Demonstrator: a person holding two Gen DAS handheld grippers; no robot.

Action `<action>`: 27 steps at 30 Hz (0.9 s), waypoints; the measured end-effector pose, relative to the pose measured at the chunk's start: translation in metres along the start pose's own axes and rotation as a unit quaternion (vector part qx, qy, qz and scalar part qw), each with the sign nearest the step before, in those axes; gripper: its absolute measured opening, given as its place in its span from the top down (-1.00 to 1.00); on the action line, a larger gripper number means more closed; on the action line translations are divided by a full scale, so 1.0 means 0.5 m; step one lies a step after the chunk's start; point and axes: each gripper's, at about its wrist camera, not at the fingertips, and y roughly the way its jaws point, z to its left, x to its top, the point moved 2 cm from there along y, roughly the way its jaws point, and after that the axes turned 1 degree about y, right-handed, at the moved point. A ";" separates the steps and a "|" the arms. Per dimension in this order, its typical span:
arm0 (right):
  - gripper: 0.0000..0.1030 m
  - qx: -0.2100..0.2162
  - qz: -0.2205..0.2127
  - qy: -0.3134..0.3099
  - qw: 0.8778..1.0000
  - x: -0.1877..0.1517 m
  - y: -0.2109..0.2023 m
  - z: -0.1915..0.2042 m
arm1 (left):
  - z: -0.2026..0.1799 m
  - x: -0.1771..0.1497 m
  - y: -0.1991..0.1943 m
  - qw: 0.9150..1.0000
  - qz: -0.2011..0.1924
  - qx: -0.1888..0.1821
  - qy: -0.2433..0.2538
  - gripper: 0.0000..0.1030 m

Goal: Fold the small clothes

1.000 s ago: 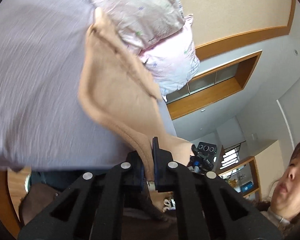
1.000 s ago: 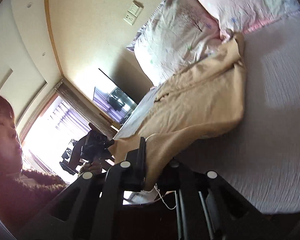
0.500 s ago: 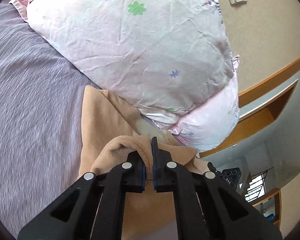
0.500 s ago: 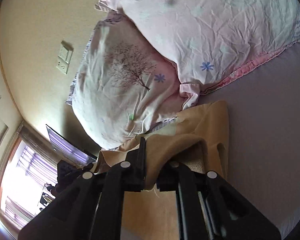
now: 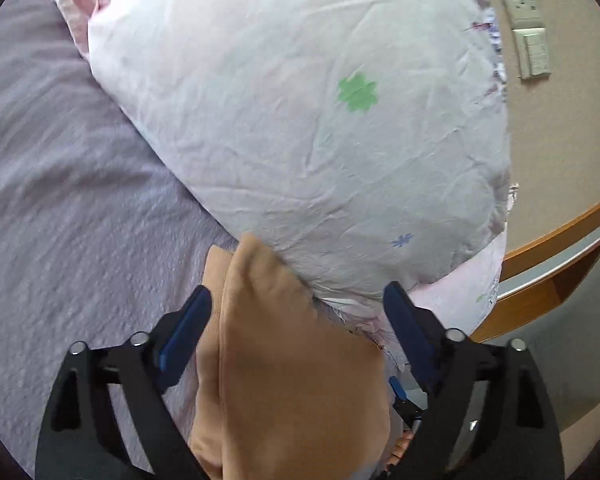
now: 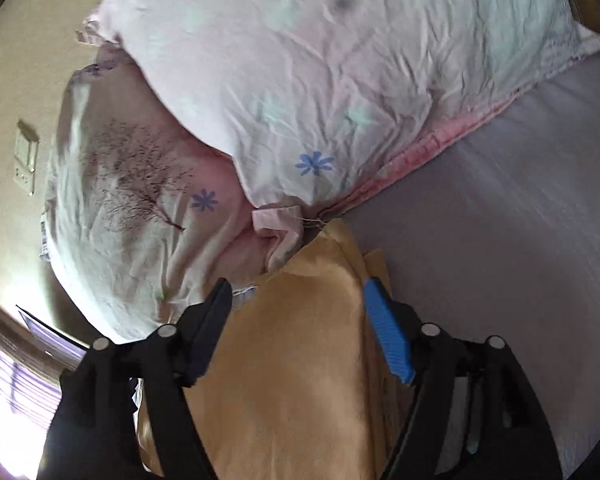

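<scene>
Left gripper (image 5: 296,312): fingers spread apart, gripping nothing.
Right gripper (image 6: 298,300): fingers spread apart, gripping nothing.
Tan folded fabric garment (image 5: 284,360): lies on the lilac textured bedsheet (image 5: 72,208); far edge touches the white flower-print pillow (image 5: 300,120).

Right gripper (image 6: 296,308) spread wide over tan garment (image 6: 296,360) beside floral pillows (image 6: 300,80).

Left tongs (image 5: 296,312) black-framed, dark blue pads, silver screws, right tongs (image 6: 296,300) alike, brighter blue pad
</scene>
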 end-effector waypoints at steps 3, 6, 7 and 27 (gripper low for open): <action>-0.63 0.047 -0.017 -0.038 0.998 -0.029 -0.066 0.022 | -0.018 -0.043 -0.037 0.997 0.045 0.026 0.053 -0.74; -0.72 0.083 -0.047 -0.074 0.993 -0.059 -0.114 0.016 | -0.013 -0.101 -0.043 0.991 0.095 0.051 0.081 -0.73; -0.72 0.094 -0.056 -0.076 0.991 -0.068 -0.122 0.008 | -0.008 -0.118 -0.042 0.989 0.109 0.058 0.084 -0.71; -0.75 0.166 -0.073 -0.035 0.983 -0.073 -0.146 -0.004 | -0.234 -0.187 0.032 0.990 0.107 -0.040 0.084 0.62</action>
